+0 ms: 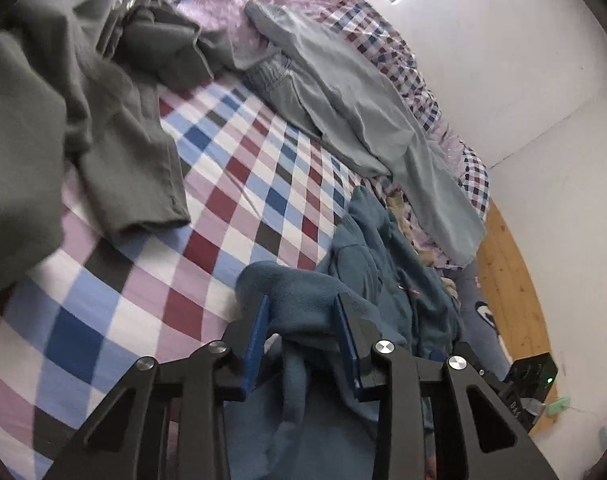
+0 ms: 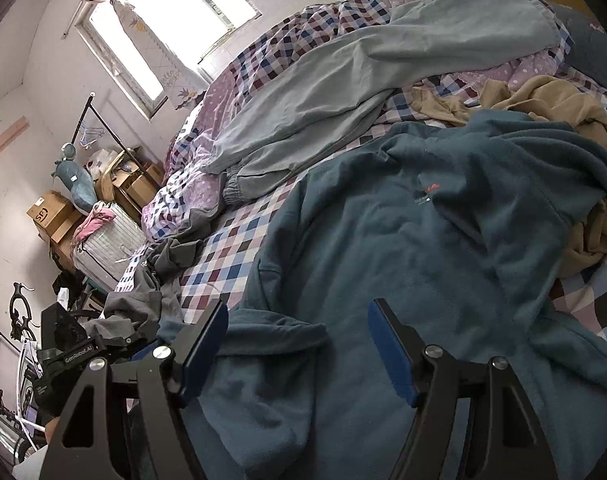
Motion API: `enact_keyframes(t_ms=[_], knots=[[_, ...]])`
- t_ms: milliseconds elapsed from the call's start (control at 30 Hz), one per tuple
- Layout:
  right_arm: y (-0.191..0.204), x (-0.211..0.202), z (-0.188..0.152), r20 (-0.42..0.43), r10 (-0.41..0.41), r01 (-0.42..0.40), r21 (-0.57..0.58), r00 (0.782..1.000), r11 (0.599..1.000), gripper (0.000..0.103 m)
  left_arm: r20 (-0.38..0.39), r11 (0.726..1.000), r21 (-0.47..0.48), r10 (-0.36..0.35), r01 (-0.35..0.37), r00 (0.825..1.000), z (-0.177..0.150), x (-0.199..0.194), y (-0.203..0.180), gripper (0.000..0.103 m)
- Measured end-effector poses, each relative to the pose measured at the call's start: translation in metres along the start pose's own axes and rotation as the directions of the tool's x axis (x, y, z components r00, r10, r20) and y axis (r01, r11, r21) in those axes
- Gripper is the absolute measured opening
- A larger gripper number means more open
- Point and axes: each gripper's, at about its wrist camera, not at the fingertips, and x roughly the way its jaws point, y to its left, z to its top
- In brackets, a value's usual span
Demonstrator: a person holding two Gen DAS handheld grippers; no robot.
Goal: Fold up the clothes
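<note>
Left gripper point(image 1: 303, 320): clamps a fold of the teal fleece point(image 2: 403, 240).
Right gripper point(image 2: 299, 340): jaws spread, above the fleece.
Grey trousers point(image 2: 323, 92): beyond the fleece.

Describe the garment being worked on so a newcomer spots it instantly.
On the checkered bed, find the nearest garment: a teal fleece sweatshirt. Unlike the pale grey-blue sweatpants behind and the tan garment beside it, it has a small red chest logo.

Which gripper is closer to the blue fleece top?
Left. The left gripper has a bunch of the blue fleece top between its fingers. The right gripper is open just above it, gripping nothing.
</note>
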Motion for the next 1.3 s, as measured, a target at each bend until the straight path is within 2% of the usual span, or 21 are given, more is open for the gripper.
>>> enact_keyframes(t_ms=[33, 67, 167, 267, 367, 400, 467, 500, 567, 633, 733, 833, 900, 967, 1033, 1067, 1100, 1167, 1200, 1233, 1300], knots=[[0.000, 0.000, 0.000, 0.000, 0.000, 0.000, 0.002, 1.000, 1.000, 0.076, -0.002, 1.000, -0.021, -0.005, 0.005, 1.000, 0.001, 0.001, 0.002, 0.025], [0.000, 0.000, 0.000, 0.000, 0.000, 0.000, 0.003, 1.000, 1.000, 0.076, 0.002, 0.999, -0.035, -0.009, 0.009, 1.000, 0.000, 0.003, 0.004, 0.013], [0.000, 0.000, -0.001, 0.000, 0.000, 0.000, 0.003, 1.000, 1.000, 0.076, 0.030, 0.997, -0.072, -0.018, 0.021, 0.999, 0.003, 0.004, 0.006, 0.009], [0.001, -0.002, 0.000, 0.004, 0.004, -0.004, -0.002, 1.000, 1.000, 0.076, 0.113, 0.999, -0.036, -0.007, 0.011, 0.994, 0.009, -0.012, -0.005, 0.008], [0.003, -0.004, 0.001, 0.014, 0.014, -0.014, -0.006, 1.000, 1.000, 0.076, 0.273, 0.999, 0.049, 0.002, -0.016, 0.962, 0.014, -0.048, -0.027, 0.008], [0.004, -0.005, 0.001, 0.016, 0.019, -0.019, -0.008, 1.000, 1.000, 0.076, 0.337, 0.997, 0.073, 0.001, -0.027, 0.942, 0.015, -0.063, -0.036, 0.008], [0.006, -0.005, 0.000, 0.016, 0.029, -0.028, -0.015, 0.999, 0.999, 0.076, 0.523, 0.989, 0.121, 0.007, -0.082, 0.852, 0.008, -0.103, -0.054, 0.008], [0.008, -0.004, -0.001, 0.014, 0.033, -0.033, -0.019, 0.999, 0.999, 0.076, 0.602, 0.983, 0.143, 0.009, -0.119, 0.798, 0.003, -0.121, -0.062, 0.008], [0.012, -0.002, -0.003, 0.002, 0.041, -0.041, -0.031, 0.999, 0.999, 0.076, 0.677, 0.970, 0.154, 0.033, -0.186, 0.735, -0.005, -0.137, -0.071, 0.008], [0.017, 0.001, -0.006, -0.008, 0.045, -0.046, -0.047, 0.999, 0.998, 0.076, 0.675, 0.957, 0.198, 0.022, -0.210, 0.737, -0.009, -0.137, -0.077, 0.009], [0.022, 0.002, -0.008, -0.009, 0.051, -0.052, -0.063, 0.999, 0.997, 0.076, 0.573, 0.946, 0.275, -0.018, -0.172, 0.819, -0.030, -0.110, -0.088, 0.009], [0.016, -0.003, -0.003, 0.022, 0.038, -0.037, -0.046, 0.999, 0.998, 0.076, 0.459, 0.930, 0.346, -0.052, -0.124, 0.887, -0.051, -0.084, -0.099, 0.009], [0.006, -0.012, 0.004, 0.066, 0.011, -0.011, -0.014, 0.998, 1.000, 0.076, 0.348, 0.883, 0.461, -0.094, -0.083, 0.933, -0.080, -0.065, -0.123, 0.009], [-0.009, -0.025, 0.012, 0.116, -0.013, 0.008, 0.039, 0.993, 0.999, 0.076, 0.192, 0.794, 0.608, -0.134, -0.011, 0.972, -0.116, -0.046, -0.150, 0.009], [-0.022, -0.035, 0.019, 0.147, -0.035, 0.022, 0.085, 0.989, 0.996, 0.076, 0.031, 0.675, 0.733, -0.161, 0.087, 0.987, -0.151, -0.036, -0.171, 0.019], [-0.028, -0.039, 0.021, 0.157, -0.041, 0.024, 0.107, 0.987, 0.994, 0.076, -0.050, 0.606, 0.783, -0.161, 0.139, 0.986, -0.169, -0.032, -0.180, 0.031], [-0.033, -0.042, 0.024, 0.161, -0.043, 0.023, 0.125, 0.986, 0.992, 0.076, -0.105, 0.561, 0.809, -0.158, 0.177, 0.982, -0.184, -0.031, -0.184, 0.047], [-0.042, -0.046, 0.028, 0.164, -0.044, 0.019, 0.152, 0.985, 0.988, 0.076, -0.213, 0.467, 0.847, -0.143, 0.255, 0.967, -0.213, -0.030, -0.191, 0.057], [-0.045, -0.048, 0.031, 0.164, -0.044, 0.017, 0.162, 0.985, 0.987, 0.076, -0.253, 0.429, 0.857, -0.132, 0.285, 0.958, -0.226, -0.032, -0.192, 0.061], [-0.047, -0.049, 0.032, 0.159, -0.042, 0.015, 0.164, 0.986, 0.986, 0.076, -0.274, 0.411, 0.861, -0.119, 0.299, 0.954, -0.233, -0.032, -0.192, 0.062], [-0.046, -0.049, 0.034, 0.134, -0.022, 0.003, 0.143, 0.991, 0.990, 0.076, -0.277, 0.408, 0.866, -0.088, 0.288, 0.957, -0.237, -0.033, -0.190, 0.063]])
